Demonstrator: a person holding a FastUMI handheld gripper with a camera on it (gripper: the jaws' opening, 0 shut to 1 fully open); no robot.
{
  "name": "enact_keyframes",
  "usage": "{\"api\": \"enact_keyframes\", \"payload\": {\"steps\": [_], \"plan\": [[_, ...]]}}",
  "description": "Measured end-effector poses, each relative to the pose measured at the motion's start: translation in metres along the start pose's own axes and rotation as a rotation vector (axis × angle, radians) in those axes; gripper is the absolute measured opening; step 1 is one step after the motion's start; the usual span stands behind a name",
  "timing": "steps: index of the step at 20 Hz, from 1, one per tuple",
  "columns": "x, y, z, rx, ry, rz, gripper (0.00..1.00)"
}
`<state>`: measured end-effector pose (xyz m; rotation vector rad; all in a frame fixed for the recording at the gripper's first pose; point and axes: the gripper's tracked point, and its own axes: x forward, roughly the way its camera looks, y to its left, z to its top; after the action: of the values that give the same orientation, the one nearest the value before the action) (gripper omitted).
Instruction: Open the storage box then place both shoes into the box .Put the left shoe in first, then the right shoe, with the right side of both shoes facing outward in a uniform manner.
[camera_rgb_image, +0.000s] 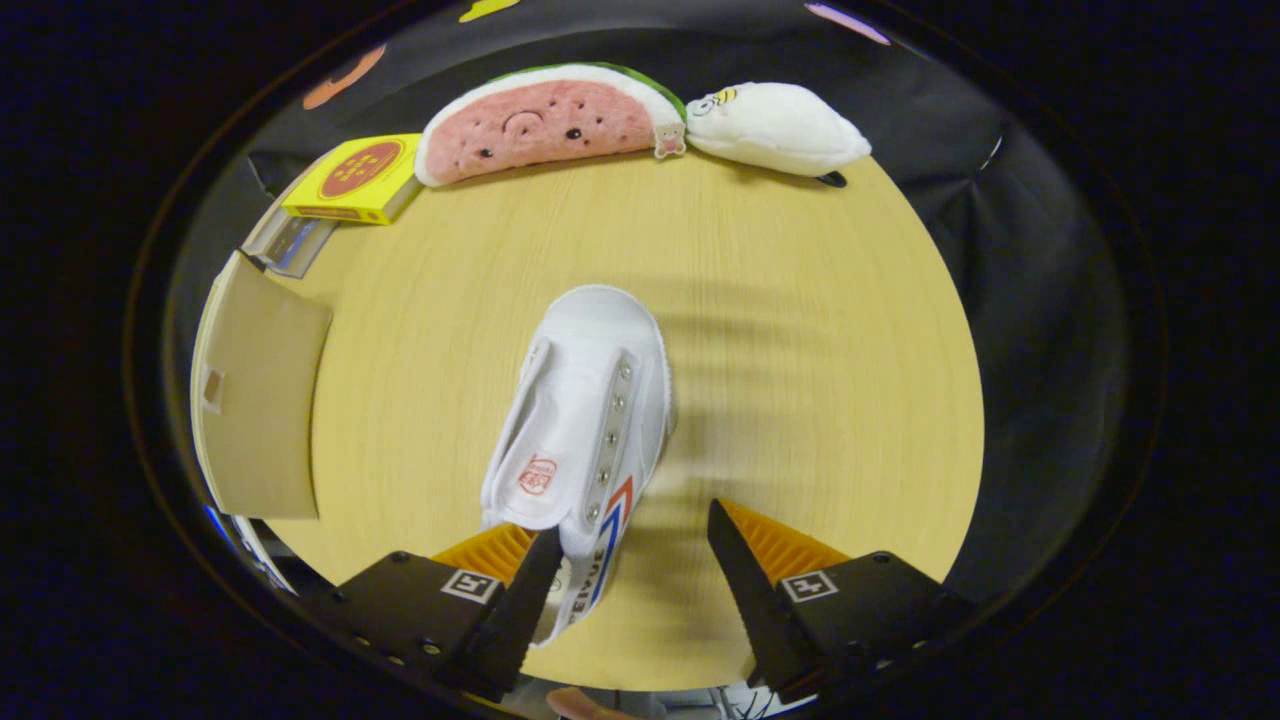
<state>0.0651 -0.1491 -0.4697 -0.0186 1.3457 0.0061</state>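
Gripper (632, 545) stood wide open, gripping nothing. White shoe (585, 425) lay on table (800, 400), heel between fingers beside left finger, toe pointing away. Box (262, 400) sat far left.

The gripper (635, 555) stands spread wide over a white canvas shoe (585, 440) (red and blue side stripes) whose heel end lies against the left finger; beyond it a watermelon plush (545, 120) on the wooden table (800, 380).

Watermelon plush (548, 120), white plush (775, 128), yellow box (355, 178)
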Motion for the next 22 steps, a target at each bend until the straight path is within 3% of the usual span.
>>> {"api": "enact_keyframes", "payload": {"steps": [3,5,8,10,17,22], "plan": [[0.015,-0.008,-0.004,-0.056,0.028,-0.077,0.59],[0.018,-0.001,0.001,-0.043,0.014,-0.066,0.37],[0.020,-0.004,0.002,-0.021,0.012,-0.074,0.22],[0.019,-0.006,0.000,0.073,0.020,-0.035,0.01],[-0.015,0.009,0.008,0.179,-0.022,0.123,0.01],[-0.078,0.031,0.019,0.230,-0.065,0.130,0.01]]}}
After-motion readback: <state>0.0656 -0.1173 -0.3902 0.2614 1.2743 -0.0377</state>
